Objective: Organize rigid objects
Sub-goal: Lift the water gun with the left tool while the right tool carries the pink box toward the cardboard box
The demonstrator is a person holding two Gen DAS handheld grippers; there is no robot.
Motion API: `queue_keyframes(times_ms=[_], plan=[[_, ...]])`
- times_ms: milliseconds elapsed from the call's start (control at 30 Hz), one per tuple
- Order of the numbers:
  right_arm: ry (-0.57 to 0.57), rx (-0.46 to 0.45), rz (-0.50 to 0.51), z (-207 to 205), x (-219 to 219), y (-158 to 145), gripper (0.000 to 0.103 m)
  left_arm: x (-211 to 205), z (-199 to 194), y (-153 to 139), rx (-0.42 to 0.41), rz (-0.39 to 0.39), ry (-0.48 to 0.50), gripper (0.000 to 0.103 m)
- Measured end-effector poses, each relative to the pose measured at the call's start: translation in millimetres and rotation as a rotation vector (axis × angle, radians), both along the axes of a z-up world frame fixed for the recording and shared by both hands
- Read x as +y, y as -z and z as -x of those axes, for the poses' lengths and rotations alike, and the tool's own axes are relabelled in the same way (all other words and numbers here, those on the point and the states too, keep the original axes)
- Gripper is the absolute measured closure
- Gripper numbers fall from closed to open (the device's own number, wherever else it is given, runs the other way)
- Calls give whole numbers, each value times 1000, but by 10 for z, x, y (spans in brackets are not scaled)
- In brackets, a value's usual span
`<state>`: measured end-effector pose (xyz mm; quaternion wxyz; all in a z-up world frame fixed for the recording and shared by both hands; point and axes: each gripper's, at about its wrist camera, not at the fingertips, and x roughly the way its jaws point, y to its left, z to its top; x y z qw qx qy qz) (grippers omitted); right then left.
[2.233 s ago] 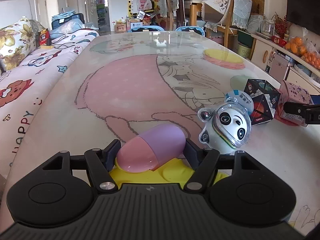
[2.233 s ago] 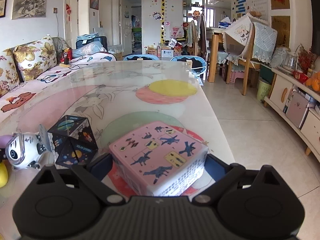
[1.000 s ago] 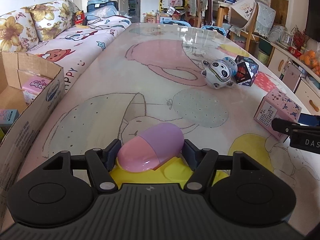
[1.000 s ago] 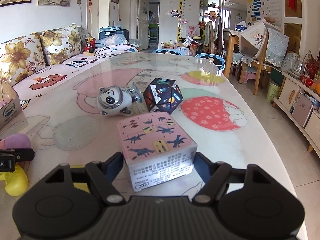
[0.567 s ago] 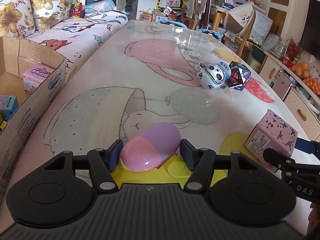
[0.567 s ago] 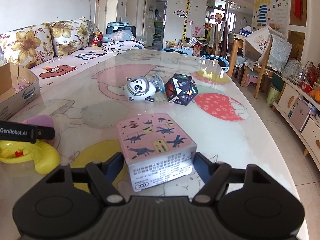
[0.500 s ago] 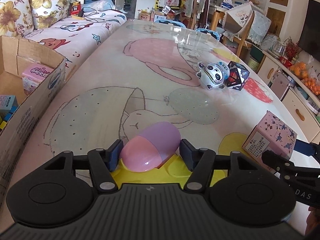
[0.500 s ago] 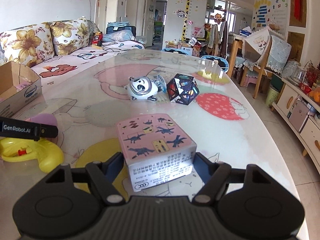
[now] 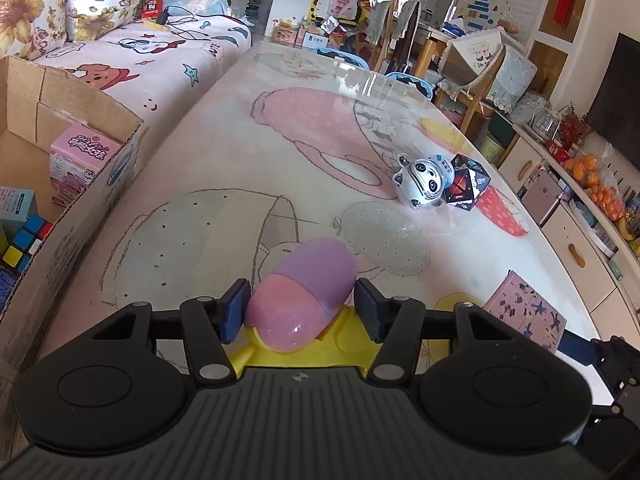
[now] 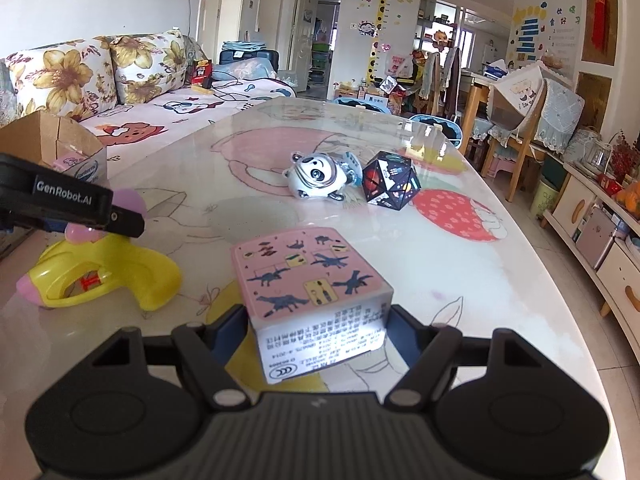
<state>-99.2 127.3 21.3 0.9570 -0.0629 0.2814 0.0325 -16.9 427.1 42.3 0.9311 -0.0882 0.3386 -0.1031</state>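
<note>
A: What does the left gripper have?

B: A toy with a pink and lilac egg-shaped top on a yellow body; the blue pads sit at either side of the pink part, and the jaws have just been closing on it; the left pad touches it, while at the right pad I cannot tell whether a sliver of gap remains; in the right wrist view the yellow body rests on the table.

A: And the right gripper?

B: It is clamped about halfway shut on a pink box printed with dark dinosaur figures; white label side faces the camera; both pads press its flanks; the box is tilted, its near edge down by the table.

A: What lies beyond?

B: Farther up the table, a panda toy lies touching a dark faceted puzzle on its right; both well apart from the grippers.

A: And to the left?

B: An open carton stands at the table's left edge; inside it show a pink box, a teal box and a colour cube; behind it, a sofa with flowered cushions.
</note>
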Motion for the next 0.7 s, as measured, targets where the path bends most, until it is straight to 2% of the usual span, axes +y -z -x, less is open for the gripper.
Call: queue_keyframes(times_ms=[167,300,600,700], plan=[[-10,-5,2,-10,63,-12,28,-1,35,-12,-3,36,-3,37],[-20,-11,8,-1,110,-23,28,-6,68,-38,-9,68,4,57],[-40,-15,16,-6,183,-9,27,10,54,45,44,86,12,58],[-40,-14,8,-24,172,-5,27,10,42,109,78,86,9,46]])
